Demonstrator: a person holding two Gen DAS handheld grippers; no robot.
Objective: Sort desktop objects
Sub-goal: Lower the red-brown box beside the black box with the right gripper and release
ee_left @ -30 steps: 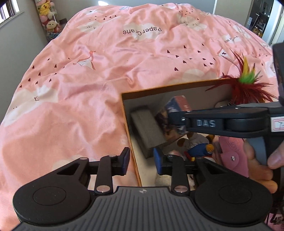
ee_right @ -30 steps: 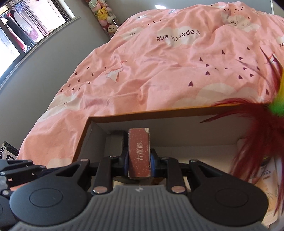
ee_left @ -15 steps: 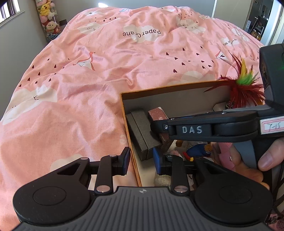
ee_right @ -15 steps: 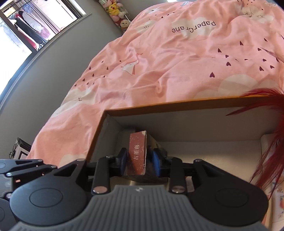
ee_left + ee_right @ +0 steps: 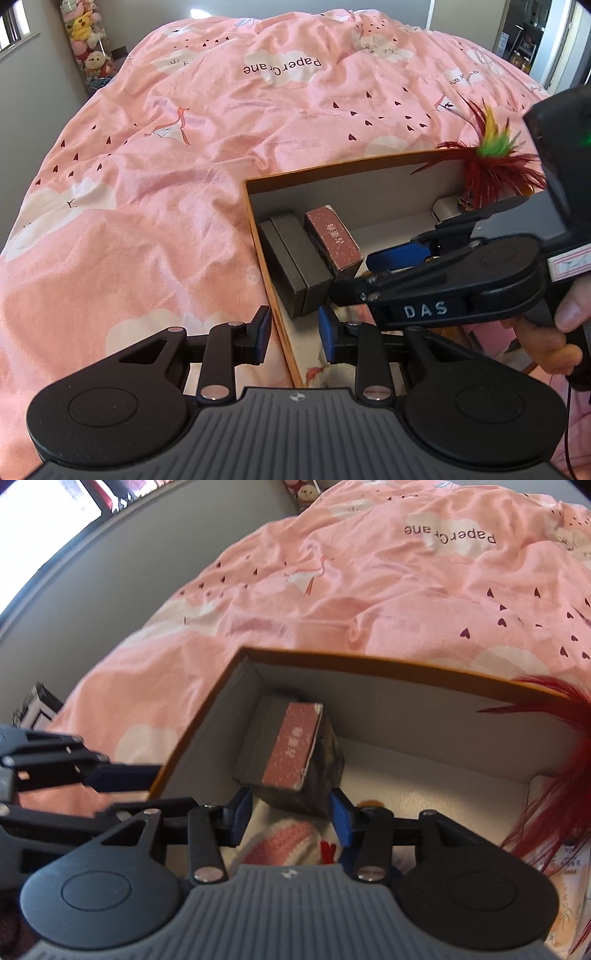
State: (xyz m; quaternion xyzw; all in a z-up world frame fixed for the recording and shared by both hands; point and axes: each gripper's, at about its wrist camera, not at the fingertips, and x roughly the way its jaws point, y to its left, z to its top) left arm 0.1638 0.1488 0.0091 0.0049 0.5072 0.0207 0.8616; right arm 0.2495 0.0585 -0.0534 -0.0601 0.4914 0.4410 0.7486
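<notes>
An open cardboard box with an orange rim sits on a pink bedspread. A small dark red box with Chinese characters lies inside its far left corner, leaning on a dark grey case. It also shows in the right wrist view. My right gripper is open and empty, just in front of the red box. It also shows in the left wrist view. My left gripper is open, astride the box's left wall.
A red, yellow and green feather toy stands at the box's right end. A pink and white soft toy and other small items lie in the box near me. Plush toys are stacked at the far left wall.
My right gripper has opened and let go of the red box, which now rests in the box corner. It has drawn back and tilted. My left gripper has barely moved.
</notes>
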